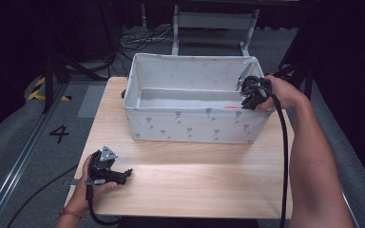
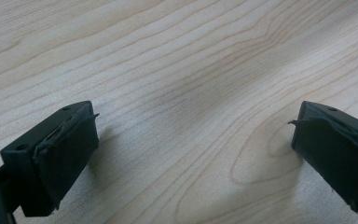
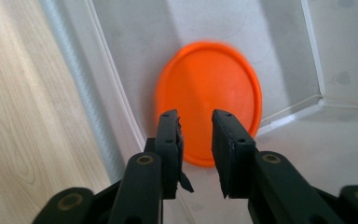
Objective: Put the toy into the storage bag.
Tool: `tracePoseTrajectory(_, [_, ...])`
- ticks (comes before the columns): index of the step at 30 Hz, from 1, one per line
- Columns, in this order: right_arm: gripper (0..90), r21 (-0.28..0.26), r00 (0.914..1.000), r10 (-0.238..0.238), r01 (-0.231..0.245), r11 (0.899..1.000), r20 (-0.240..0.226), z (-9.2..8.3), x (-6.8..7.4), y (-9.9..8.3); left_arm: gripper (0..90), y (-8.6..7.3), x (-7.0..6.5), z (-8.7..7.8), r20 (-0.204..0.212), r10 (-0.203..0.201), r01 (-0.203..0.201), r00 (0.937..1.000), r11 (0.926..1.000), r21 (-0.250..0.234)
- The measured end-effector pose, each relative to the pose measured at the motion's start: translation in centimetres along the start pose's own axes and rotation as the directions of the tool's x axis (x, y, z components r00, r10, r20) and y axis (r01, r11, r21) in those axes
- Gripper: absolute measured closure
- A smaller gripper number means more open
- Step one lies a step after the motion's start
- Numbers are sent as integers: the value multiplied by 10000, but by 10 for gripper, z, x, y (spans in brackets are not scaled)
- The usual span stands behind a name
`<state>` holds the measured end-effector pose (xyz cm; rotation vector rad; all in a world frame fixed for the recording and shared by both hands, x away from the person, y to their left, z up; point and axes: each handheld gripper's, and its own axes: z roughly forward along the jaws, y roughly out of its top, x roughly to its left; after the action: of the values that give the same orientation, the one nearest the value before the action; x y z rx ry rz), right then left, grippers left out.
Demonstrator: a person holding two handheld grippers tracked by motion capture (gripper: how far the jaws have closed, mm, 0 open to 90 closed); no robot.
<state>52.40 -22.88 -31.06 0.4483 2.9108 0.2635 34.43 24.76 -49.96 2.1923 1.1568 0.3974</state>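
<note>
Tabletop [image 1: 195,180], pale wood grain, carrying one grey fabric bin [image 1: 190,126] set toward its far side. Bin is rectangular, soft-walled, printed with small dark motifs on the outer face, open at the top.

Orange disc [image 3: 209,100], round and flat with a raised rim, lies on the bin floor near the right-hand end, close to a corner where two walls meet. In the high view just a thin orange sliver [image 1: 230,107] of it shows past the near wall.

Right tool [image 3: 196,140], held in the person's right hand [image 1: 278,92], is at the bin's right end, over the rim and angled down into it. Its jaws stand a narrow gap apart, with nothing between them. They hang over the near edge of the disc; whether they touch it I cannot tell. A black cable [image 1: 283,156] trails from this tool back along the forearm.

Left tool [image 2: 191,154], held in the person's left hand [image 1: 88,183], rests low over the near left part of the tabletop, well apart from the bin. Its jaws stand wide apart, bare wood between them, gripping nothing. A grey three-cornered plate [image 1: 108,154] sits on top of it.

Floor [image 1: 24,137] beyond the tabletop is grey, marked with a painted figure 4 [image 1: 59,134] and some yellow-and-black striping [image 1: 40,90].
</note>
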Motion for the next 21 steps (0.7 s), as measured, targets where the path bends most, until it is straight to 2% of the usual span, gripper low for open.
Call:
tracePoseTrajectory(2, [690,-197,9998,170,-168,9997,121,-2,1,-3,7,0,0,0,-6,36,-36,10000,10000,11])
tracePoseTrajectory(5, [624,-908,9989,308,-276,9955,343,-9,4,-7,7,0,0,0,22,52,-52,10000,10000,9])
tracePoseTrajectory(7, [561,-1366,9979,431,-361,9900,485,-12,6,-8,7,0,1,0,31,75,-75,10000,10000,34])
tracePoseTrajectory(9, [525,-1884,9947,818,-687,9797,624,-16,7,-9,6,1,1,0,57,96,-97,9999,9999,30])
tracePoseTrajectory(10, [525,-1884,9947,818,-687,9797,624,-16,7,-9,6,1,1,0,57,96,-97,9999,9999,30])
tracePoseTrajectory(11, [447,-2512,9902,1138,-902,9637,814,-19,10,-12,5,1,1,0,61,94,-94,9999,10000,26])
tracePoseTrajectory(13, [384,-2887,9833,1537,-1200,9499,972,-22,12,-13,5,1,1,0,70,112,-112,9999,9999,17])
tracePoseTrajectory(14, [357,-3203,9770,1770,-1311,9382,1187,-23,14,-13,5,1,1,0,74,119,-119,9999,9999,19])
tracePoseTrajectory(15, [342,-3401,9747,1905,-1409,9298,1171,-25,15,-14,6,1,2,0,65,158,-158,9999,9999,25])
tracePoseTrajectory(16, [342,-3401,9747,1905,-1409,9298,1171,-25,15,-14,5,1,2,0,65,158,-158,9999,9999,25])
tracePoseTrajectory(17, [313,-3695,9708,2072,-1496,9171,1212,-26,18,-15,5,1,2,1,79,180,-181,9998,9998,8])
tracePoseTrajectory(18, [313,-3695,9708,2072,-1496,9171,1212,-26,18,-15,5,1,2,1,79,180,-181,9998,9998,8])
tracePoseTrajectory(19, [260,-4008,9583,2393,-1599,9021,1562,-30,25,-17,5,1,2,1,78,173,-173,9998,9998,12])
tracePoseTrajectory(20, [260,-4008,9583,2393,-1599,9021,1562,-30,25,-17,5,1,2,1,78,173,-173,9998,9998,12])
tracePoseTrajectory(21, [248,-4389,9478,2735,-1782,8807,1639,-35,30,-21,6,1,2,0,80,177,-177,9998,9998,28])
